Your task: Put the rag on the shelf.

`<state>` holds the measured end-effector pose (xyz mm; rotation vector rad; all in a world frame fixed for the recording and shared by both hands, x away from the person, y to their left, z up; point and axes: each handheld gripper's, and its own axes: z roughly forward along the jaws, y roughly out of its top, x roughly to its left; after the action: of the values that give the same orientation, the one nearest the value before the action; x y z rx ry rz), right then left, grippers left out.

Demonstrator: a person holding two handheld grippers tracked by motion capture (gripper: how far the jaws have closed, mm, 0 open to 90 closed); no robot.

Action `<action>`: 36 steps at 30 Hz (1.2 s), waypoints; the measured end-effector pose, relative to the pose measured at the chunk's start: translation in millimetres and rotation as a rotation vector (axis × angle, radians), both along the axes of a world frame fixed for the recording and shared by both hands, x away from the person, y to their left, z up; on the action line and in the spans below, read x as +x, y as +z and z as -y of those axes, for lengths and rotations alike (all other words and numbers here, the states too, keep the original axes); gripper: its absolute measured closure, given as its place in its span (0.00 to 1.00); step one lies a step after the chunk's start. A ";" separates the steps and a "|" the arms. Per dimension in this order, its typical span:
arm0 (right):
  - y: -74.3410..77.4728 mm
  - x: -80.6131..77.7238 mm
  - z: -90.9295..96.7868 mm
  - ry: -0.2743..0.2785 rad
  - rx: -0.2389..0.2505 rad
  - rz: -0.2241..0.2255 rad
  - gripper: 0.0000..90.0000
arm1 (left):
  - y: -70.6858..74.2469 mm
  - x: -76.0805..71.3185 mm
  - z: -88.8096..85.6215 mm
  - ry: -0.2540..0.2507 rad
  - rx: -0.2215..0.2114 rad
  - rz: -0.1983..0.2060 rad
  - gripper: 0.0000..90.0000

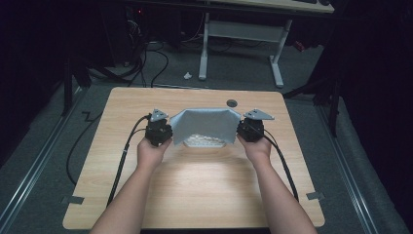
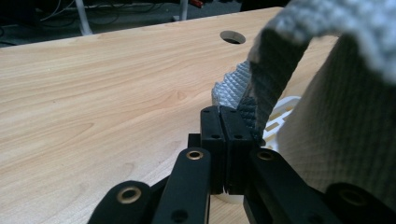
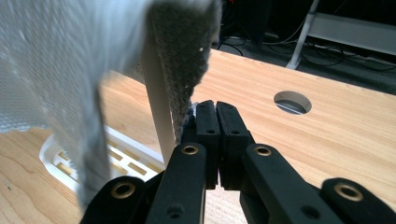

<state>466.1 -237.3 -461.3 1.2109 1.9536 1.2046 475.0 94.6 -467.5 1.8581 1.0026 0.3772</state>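
At the centre of the high view we hold a grey cloth [image 1: 207,124] stretched between the left gripper [image 1: 168,135] and the right gripper [image 1: 242,131], each with jaws closed on a cloth corner, above a white slatted basket [image 1: 204,142]. We judge the draping half done: the cloth hangs over the basket, not yet laid and released. The wooden table [image 1: 195,185] offers no obstacle; a round hole [image 1: 232,103] lies just above.

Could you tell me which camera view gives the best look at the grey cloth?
The high view: the whole cloth hangs spread between both grippers. The left gripper view and the right gripper view each show just one pinched, close-up corner.
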 end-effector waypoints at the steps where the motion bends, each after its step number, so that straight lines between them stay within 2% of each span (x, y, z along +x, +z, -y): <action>1: -0.8 0.1 0.0 -0.001 0.001 -0.003 0.99 | -0.4 -0.3 -0.3 -0.001 -0.002 -0.003 0.99; 8: -9.7 1.1 -1.1 -0.006 -0.017 -0.013 0.99 | -4.6 -0.3 -1.4 0.008 -0.006 -0.022 0.98; 11: -14.6 0.3 2.4 -0.021 -0.002 -0.019 0.99 | -6.2 0.6 -0.9 0.008 -0.008 -0.027 0.97; 13: -17.8 0.4 5.0 -0.027 -0.008 -0.032 0.93 | -7.1 1.3 -1.6 0.009 -0.013 -0.031 0.92; 14: -18.1 0.2 5.8 -0.034 -0.009 -0.032 0.90 | -6.8 1.0 -2.4 0.027 -0.002 -0.022 0.89; 18: -15.2 -1.5 9.7 -0.042 -0.006 -0.023 0.89 | -4.6 0.4 -8.9 0.064 -0.008 -0.007 0.79; 23: -8.3 -3.4 13.7 -0.052 -0.014 0.002 0.88 | -0.8 -1.2 -16.8 0.082 -0.023 0.004 0.77; 36: 1.5 -7.5 24.1 -0.072 -0.027 0.018 0.87 | 4.0 -5.4 -44.7 0.131 -0.043 0.019 0.70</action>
<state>458.6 -261.4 -459.7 1.2412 1.8909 1.1459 469.5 139.3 -463.5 1.7522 1.1146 0.4465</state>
